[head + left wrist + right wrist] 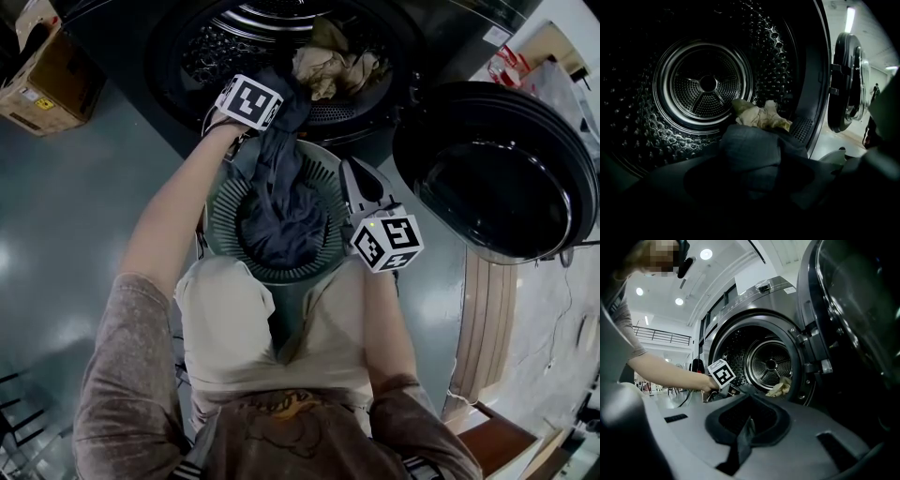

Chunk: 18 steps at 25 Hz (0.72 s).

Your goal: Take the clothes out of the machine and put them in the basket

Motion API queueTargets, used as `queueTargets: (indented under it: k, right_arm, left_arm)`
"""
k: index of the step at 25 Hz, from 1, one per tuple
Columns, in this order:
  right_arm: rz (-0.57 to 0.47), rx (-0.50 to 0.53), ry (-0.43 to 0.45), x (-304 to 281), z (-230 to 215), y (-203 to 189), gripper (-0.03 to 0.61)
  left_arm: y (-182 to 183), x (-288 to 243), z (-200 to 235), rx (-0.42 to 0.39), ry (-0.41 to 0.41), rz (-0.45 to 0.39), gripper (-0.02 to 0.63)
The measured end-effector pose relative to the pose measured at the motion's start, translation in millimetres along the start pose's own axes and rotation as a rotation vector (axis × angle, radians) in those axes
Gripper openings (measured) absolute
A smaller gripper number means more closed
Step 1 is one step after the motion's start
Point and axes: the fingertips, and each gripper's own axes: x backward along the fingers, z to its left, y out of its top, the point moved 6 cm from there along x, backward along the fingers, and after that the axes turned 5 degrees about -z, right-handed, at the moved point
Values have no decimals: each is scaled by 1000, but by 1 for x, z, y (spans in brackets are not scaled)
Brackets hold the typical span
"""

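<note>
A dark blue-grey garment (pixel 281 206) hangs from the mouth of the washing machine down into the round ribbed basket (pixel 220 211). My left gripper (pixel 279 92) is at the drum's lip, shut on the upper end of this garment (pixel 750 145), which fills the space between its jaws. A crumpled beige cloth (pixel 328 66) lies further in on the drum floor (pixel 759 117). My right gripper (pixel 356 178) hovers over the basket's right rim with nothing in it. No gap shows between its jaws. From the right gripper view I see the left gripper's marker cube (pixel 722 373) in the machine's opening.
The machine's round door (pixel 497 178) stands open to the right, close by the right gripper. A cardboard box (pixel 42 80) sits on the floor at the upper left. Wooden boards (pixel 483 319) lie at the right. My knees press against the basket's near side.
</note>
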Motion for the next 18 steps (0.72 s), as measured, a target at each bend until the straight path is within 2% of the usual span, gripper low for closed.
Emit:
queueTargets:
  k: [2, 4, 5, 8, 12, 18]
  right_arm:
    - [3, 4, -2, 1, -1, -1, -3]
    - [6, 11, -6, 1, -2, -2, -3]
    - [7, 13, -9, 1, -3, -2, -3]
    - [7, 12, -17, 1, -5, -4, -3]
    - [10, 15, -22, 1, -6, -6, -3]
    - [16, 17, -12, -3, -7, -9, -3]
  left_arm:
    - [0, 4, 0, 0, 19, -19, 278]
    - [0, 8, 2, 10, 36, -39, 188]
    - [0, 10, 2, 11, 36, -45, 177]
    - [-2, 18, -1, 15, 9, -53, 158]
    - [-10, 39, -16, 26, -74, -70, 150]
    - [-15, 86, -52, -31, -189, -136, 150]
